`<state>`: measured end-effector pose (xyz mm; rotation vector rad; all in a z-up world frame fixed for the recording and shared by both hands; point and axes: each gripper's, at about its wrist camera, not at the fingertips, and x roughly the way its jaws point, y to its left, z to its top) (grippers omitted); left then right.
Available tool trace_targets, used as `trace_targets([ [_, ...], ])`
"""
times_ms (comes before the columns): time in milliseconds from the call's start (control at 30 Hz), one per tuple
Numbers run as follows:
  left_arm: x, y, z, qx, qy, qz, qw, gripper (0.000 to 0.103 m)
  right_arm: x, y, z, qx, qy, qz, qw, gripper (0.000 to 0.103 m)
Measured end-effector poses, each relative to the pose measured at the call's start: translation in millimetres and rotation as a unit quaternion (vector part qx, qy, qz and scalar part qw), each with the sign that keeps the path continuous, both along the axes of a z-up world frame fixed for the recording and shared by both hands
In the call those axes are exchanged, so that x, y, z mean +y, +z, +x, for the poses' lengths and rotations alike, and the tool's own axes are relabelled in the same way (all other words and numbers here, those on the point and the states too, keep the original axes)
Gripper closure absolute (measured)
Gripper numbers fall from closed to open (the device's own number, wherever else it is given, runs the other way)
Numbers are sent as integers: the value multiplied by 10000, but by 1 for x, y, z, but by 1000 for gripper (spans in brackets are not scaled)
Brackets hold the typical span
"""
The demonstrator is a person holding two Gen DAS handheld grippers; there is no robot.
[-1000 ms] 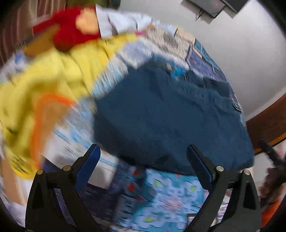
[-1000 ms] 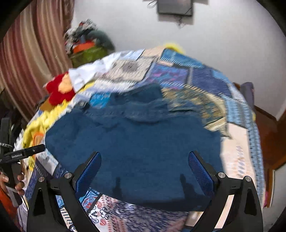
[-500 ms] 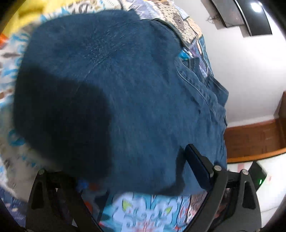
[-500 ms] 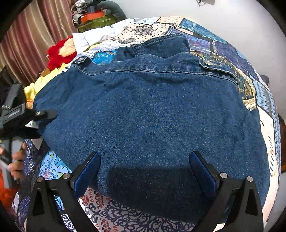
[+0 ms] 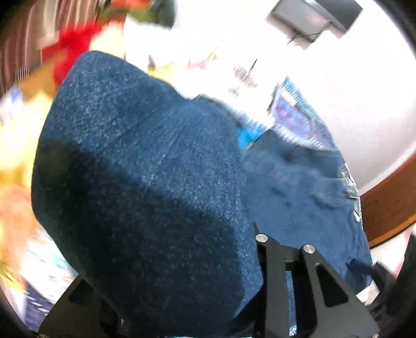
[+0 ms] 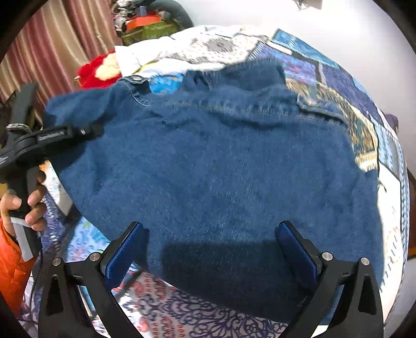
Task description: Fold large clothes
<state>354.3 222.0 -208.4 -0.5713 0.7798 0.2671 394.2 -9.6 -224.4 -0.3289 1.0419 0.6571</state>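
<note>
A blue denim jacket (image 6: 221, 166) lies spread on a patchwork bedspread (image 6: 338, 75). My left gripper (image 6: 85, 131) is at the jacket's left edge, shut on the denim and lifting it. In the left wrist view the raised denim (image 5: 145, 187) fills the frame and hides the fingertips. My right gripper (image 6: 212, 251) is open, its blue pads (image 6: 124, 256) just above the jacket's near hem, touching nothing.
A red and yellow plush toy (image 6: 100, 69) and yellow cloth (image 5: 15, 135) lie at the bed's left. A pile of things (image 6: 148, 23) sits by the curtain (image 6: 46, 44). A wooden edge (image 5: 384, 202) runs at the right by the white wall.
My left gripper closed on the jacket's left edge and has lifted it, so denim now drapes over its fingers. My right gripper stayed open above the near hem.
</note>
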Motion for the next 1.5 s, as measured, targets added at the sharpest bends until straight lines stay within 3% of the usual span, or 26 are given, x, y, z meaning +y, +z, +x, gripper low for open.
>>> trace_targets([
  [100, -9, 42, -15, -388, -76, 589, 9975, 70, 15, 18, -2, -227, 113, 140, 9996, 1],
  [200, -16, 64, -25, -486, -134, 1072, 9930, 71, 42, 24, -4, -340, 278, 236, 9988, 1],
  [333, -13, 60, -34, -290, -86, 1301, 9910, 71, 92, -4, -2, -27, 634, -44, 9980, 1],
  [433, -6, 45, -32, -110, -13, 1118, 9937, 71, 120, -38, -3, 425, 820, -382, 9950, 1],
  [500, 1, 36, -38, 2, 42, 1103, 9939, 71, 127, -51, -5, 480, 782, -415, 9949, 0],
  [567, -1, 34, -37, 10, 47, 1111, 9938, 71, 128, -51, -5, 437, 842, -465, 9944, 1],
  [667, -7, 48, -31, -107, -62, 1131, 9935, 71, 115, -41, 2, 718, 810, -272, 9938, 1],
  [833, -36, 78, -19, -394, -480, 1564, 9857, 71, 51, 8, 7, 619, 325, 350, 9969, 1],
  [1033, -117, 115, 9, -809, -1200, 2013, 9688, 71, -47, 56, 7, 169, -467, 658, 9966, 1],
  [1100, -150, 116, 13, -832, -1526, 2211, 9596, 71, -84, 67, 2, 89, -743, 759, 9943, 1],
  [1233, -210, 93, 18, -571, -2289, 2537, 9381, 71, -137, 78, -5, -78, -1267, 758, 9890, 1],
  [1367, -248, 48, 24, 161, -3333, 2442, 9105, 70, -174, 80, -11, -105, -1574, 762, 9845, 1],
  [1433, -256, 30, 24, 476, -3610, 2336, 9016, 69, -185, 81, -15, -97, -1675, 791, 9826, 1],
  [1500, -259, 21, 15, 498, -3618, 2458, 8979, 67, -193, 84, -19, -83, -1724, 841, 9814, 1],
])
